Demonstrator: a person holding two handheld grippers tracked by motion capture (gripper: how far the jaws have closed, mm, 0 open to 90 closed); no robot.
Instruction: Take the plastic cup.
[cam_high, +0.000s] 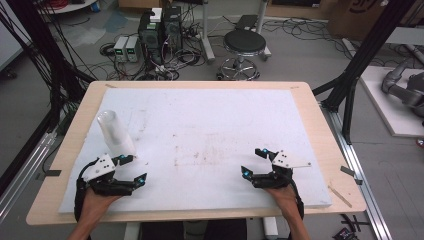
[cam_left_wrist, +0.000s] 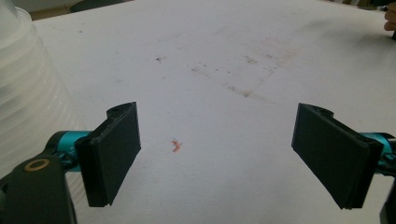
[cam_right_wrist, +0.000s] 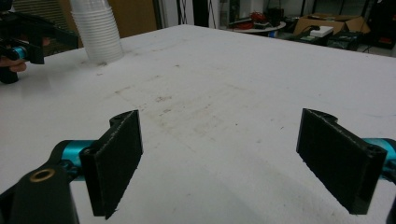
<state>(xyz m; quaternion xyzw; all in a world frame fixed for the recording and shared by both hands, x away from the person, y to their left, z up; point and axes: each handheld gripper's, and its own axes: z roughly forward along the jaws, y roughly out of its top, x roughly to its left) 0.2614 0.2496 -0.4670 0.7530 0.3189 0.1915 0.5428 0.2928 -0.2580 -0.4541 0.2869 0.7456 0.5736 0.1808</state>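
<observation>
A stack of clear plastic cups (cam_high: 116, 134) stands upside down, leaning a little, on the left part of the white board (cam_high: 215, 120). My left gripper (cam_high: 136, 168) is open just in front of and to the right of the stack, with nothing between its jaws. In the left gripper view the cups (cam_left_wrist: 23, 93) sit beside the left jaw, outside the open left gripper (cam_left_wrist: 219, 154). My right gripper (cam_high: 252, 161) is open and empty near the board's front right. The right gripper view shows the open right gripper (cam_right_wrist: 219, 158) and the cups (cam_right_wrist: 97, 32) far off, beside the left gripper (cam_right_wrist: 28, 37).
The board lies on a wooden table (cam_high: 320, 130). It carries faint brown stains (cam_high: 200, 152) and a small orange speck (cam_left_wrist: 176, 146). Beyond the table on the floor are a black stool (cam_high: 244, 42), computer boxes (cam_high: 160, 30) and cables. A grey robot arm (cam_high: 405, 87) lies at the right.
</observation>
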